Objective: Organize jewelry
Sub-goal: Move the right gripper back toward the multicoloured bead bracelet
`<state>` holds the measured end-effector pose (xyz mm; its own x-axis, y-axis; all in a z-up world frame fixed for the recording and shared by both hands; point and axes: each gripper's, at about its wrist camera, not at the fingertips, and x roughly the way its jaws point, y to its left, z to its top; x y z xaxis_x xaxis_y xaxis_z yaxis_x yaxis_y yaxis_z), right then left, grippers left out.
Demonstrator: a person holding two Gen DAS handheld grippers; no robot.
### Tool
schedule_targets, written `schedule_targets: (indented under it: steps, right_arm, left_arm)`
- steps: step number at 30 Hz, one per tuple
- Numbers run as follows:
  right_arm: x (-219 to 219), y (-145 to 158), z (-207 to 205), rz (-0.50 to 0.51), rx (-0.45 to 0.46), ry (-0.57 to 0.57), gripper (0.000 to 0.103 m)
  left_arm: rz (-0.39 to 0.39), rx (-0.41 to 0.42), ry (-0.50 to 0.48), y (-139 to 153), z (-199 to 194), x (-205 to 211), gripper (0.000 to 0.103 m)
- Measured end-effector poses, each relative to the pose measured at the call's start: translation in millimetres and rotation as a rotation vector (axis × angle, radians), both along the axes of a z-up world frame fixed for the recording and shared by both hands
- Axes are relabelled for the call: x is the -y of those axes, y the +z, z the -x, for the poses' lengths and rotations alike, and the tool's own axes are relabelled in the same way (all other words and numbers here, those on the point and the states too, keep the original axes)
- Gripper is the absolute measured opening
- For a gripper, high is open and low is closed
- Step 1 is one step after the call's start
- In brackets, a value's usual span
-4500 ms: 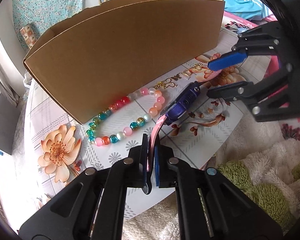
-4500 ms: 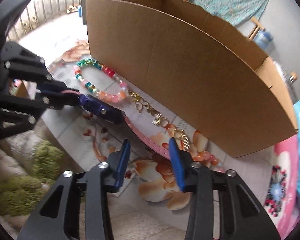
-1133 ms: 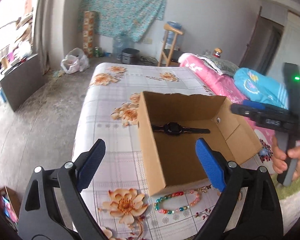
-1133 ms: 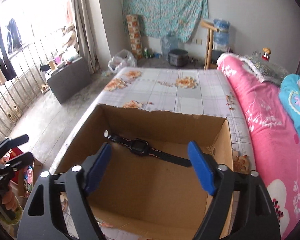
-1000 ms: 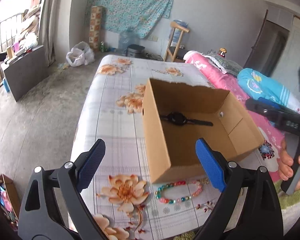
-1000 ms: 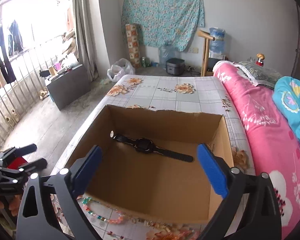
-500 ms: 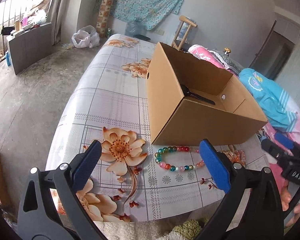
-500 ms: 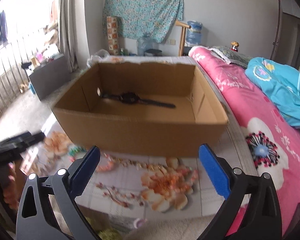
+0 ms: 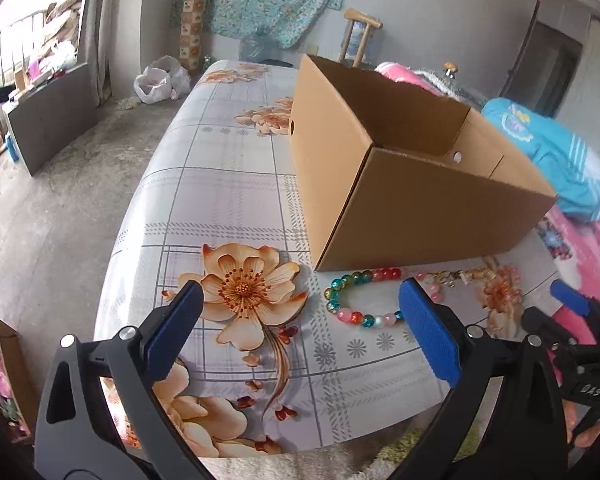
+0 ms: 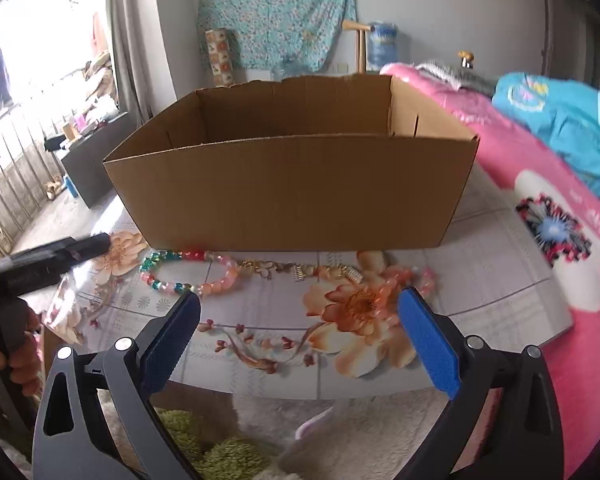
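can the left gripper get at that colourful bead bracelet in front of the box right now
Probably yes. The left gripper is open, and the bead bracelet lies flat on the tablecloth just ahead, apart from the cardboard box, with nothing between.

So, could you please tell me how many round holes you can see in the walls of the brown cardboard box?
2: one hole in the left outer wall, one hole in the far right inner wall. Other walls could hide more.

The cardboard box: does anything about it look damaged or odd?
Yes. The far top edge of the cardboard box is ragged, as if a flap was torn off, while the near edge is clean. A beaded bracelet and a gold chain piece lie outside it, along its near wall, on the floral tablecloth.
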<state>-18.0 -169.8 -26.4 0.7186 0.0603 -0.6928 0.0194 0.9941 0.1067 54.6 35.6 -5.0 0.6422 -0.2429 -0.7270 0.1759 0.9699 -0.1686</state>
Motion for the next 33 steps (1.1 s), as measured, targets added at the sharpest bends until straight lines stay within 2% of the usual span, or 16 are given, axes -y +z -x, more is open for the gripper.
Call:
schedule_targets:
  steps: [4,14,23,33]
  right_arm:
    - [1.2,-5.9,-9.1,-0.053,-0.033,-0.014,0.096]
    - [-12.9,-18.6,-16.1,-0.089,-0.083,0.013,0.096]
    - [-15.1,-19.3,-16.3,-0.084,-0.086,0.018,0.096]
    - [-18.7,-17.3,-12.2,-0.077,-0.08,0.026,0.096]
  left_arm:
    - [-0.142,-0.006,-0.004,-9.9,-11.4,16.4,0.095]
    - [-0.279,-0.042,-0.037,-35.6,-29.9,39.7,0.095]
    - [-0.319,-0.022,-0.066,-34.1,-12.9,41.3,0.095]
    - [-0.318,-0.052,-0.087,-31.7,9.3,36.8,0.095]
